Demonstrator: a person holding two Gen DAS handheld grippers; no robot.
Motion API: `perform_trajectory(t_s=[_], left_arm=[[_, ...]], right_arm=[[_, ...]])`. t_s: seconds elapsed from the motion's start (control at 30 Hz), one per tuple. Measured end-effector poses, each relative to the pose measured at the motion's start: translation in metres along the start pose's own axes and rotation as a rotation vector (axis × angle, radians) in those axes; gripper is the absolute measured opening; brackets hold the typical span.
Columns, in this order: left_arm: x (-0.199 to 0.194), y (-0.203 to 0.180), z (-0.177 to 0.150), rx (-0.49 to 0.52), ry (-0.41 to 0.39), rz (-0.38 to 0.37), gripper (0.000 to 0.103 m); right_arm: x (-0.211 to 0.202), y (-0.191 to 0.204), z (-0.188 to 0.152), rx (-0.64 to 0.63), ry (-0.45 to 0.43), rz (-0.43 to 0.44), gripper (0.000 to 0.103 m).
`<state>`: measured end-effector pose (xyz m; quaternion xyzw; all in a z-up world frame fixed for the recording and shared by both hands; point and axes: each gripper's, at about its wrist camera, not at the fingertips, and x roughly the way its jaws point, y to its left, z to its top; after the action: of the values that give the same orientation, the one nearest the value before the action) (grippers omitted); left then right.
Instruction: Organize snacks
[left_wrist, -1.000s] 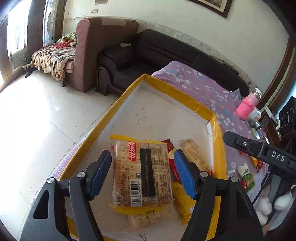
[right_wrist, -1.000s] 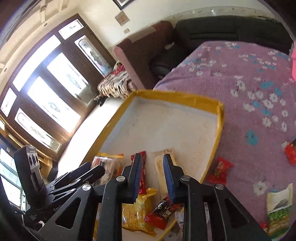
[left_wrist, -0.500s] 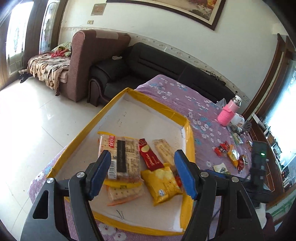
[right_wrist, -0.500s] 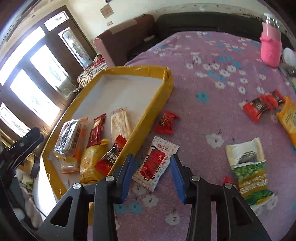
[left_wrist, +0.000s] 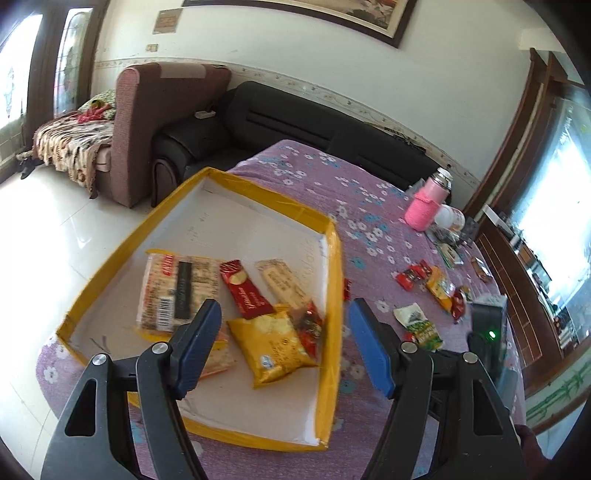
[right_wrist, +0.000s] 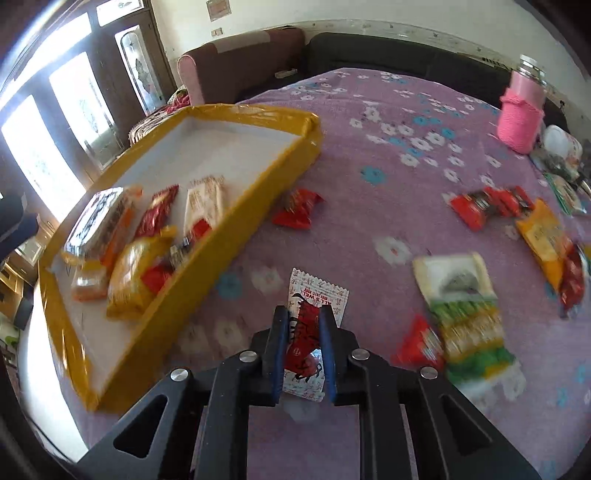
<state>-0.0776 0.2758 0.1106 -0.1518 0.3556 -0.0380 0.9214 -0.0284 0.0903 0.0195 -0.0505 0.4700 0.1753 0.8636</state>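
The right gripper pinches the red-and-white sachet by its near end; it may slip. The left gripper hangs wide, empty.

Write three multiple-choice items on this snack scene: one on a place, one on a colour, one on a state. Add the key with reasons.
1. Where does the small red packet lie?
A. in the tray
B. on the cloth beside the tray
C. on the sofa

2. What colour is the bottle sleeve?
A. pink
B. blue
C. black

3. How is the right claw?
A. wide open, empty
B. out of view
C. shut on the white-and-red sachet

Key: B, it lies just outside the yellow wall; A, knitted pink; C, the sachet sits pinched between the pads.
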Motion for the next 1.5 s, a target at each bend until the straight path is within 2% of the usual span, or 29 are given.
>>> perform_trajectory(t_s=[0.1, 0.2, 0.33, 0.43, 0.5, 0.63, 0.67, 0.73, 0.8, 0.87, 0.93, 0.97, 1.03, 1.07, 1.1, 1.27, 1.33, 1.4, 1.5], left_arm=[[0.01, -0.023, -0.005, 0.054, 0.042, -0.051, 0.072], [0.031, -0.054, -0.015, 0.105, 0.115, -0.118, 0.072], [0.071, -0.102, -0.034, 0.148, 0.248, -0.222, 0.072], [0.095, -0.135, -0.047, 0.187, 0.311, -0.234, 0.072], [0.105, -0.155, -0.052, 0.221, 0.326, -0.236, 0.072], [0.127, -0.2, -0.06, 0.364, 0.299, -0.201, 0.072], [0.135, -0.213, -0.061, 0.415, 0.281, -0.172, 0.072], [0.147, -0.22, -0.062, 0.482, 0.268, -0.098, 0.072], [0.162, -0.225, -0.066, 0.527, 0.291, -0.06, 0.073], [0.176, -0.227, -0.071, 0.548, 0.33, -0.048, 0.076], [0.176, -0.227, -0.074, 0.566, 0.321, -0.073, 0.075], [0.174, -0.226, -0.075, 0.574, 0.319, -0.076, 0.063], [0.168, -0.224, -0.074, 0.576, 0.315, -0.102, 0.05], [0.165, -0.222, -0.073, 0.566, 0.317, -0.109, 0.039], [0.16, -0.219, -0.072, 0.556, 0.316, -0.125, 0.036], [0.143, -0.216, -0.071, 0.532, 0.305, -0.148, 0.035], [0.14, -0.212, -0.073, 0.519, 0.311, -0.165, 0.035], [0.141, -0.21, -0.072, 0.497, 0.327, -0.198, 0.037], [0.15, -0.212, -0.076, 0.489, 0.355, -0.201, 0.054]], right_arm=[[-0.024, -0.025, -0.031, 0.025, 0.011, 0.011, 0.017], [-0.046, -0.064, -0.057, 0.079, 0.001, -0.037, 0.017], [-0.062, -0.123, -0.072, 0.202, -0.026, -0.096, 0.018], [-0.068, -0.152, -0.076, 0.269, -0.046, -0.11, 0.019], [-0.07, -0.163, -0.078, 0.291, -0.06, -0.097, 0.019], [-0.071, -0.17, -0.082, 0.304, -0.078, -0.055, 0.021], [-0.07, -0.169, -0.08, 0.304, -0.08, -0.05, 0.021], [-0.07, -0.172, -0.082, 0.314, -0.085, -0.034, 0.022], [-0.07, -0.173, -0.083, 0.321, -0.087, -0.021, 0.022], [-0.069, -0.174, -0.084, 0.322, -0.088, -0.011, 0.024], [-0.069, -0.174, -0.084, 0.318, -0.087, -0.004, 0.028], [-0.07, -0.175, -0.084, 0.32, -0.089, 0.003, 0.029], [-0.069, -0.175, -0.084, 0.32, -0.091, 0.005, 0.031], [-0.068, -0.174, -0.083, 0.317, -0.093, 0.003, 0.032], [-0.068, -0.174, -0.083, 0.314, -0.094, 0.0, 0.033], [-0.067, -0.166, -0.08, 0.293, -0.092, -0.022, 0.044], [-0.066, -0.163, -0.08, 0.291, -0.089, -0.032, 0.053], [-0.066, -0.161, -0.081, 0.283, -0.09, -0.05, 0.053], [-0.065, -0.156, -0.081, 0.255, -0.085, -0.084, 0.053]])
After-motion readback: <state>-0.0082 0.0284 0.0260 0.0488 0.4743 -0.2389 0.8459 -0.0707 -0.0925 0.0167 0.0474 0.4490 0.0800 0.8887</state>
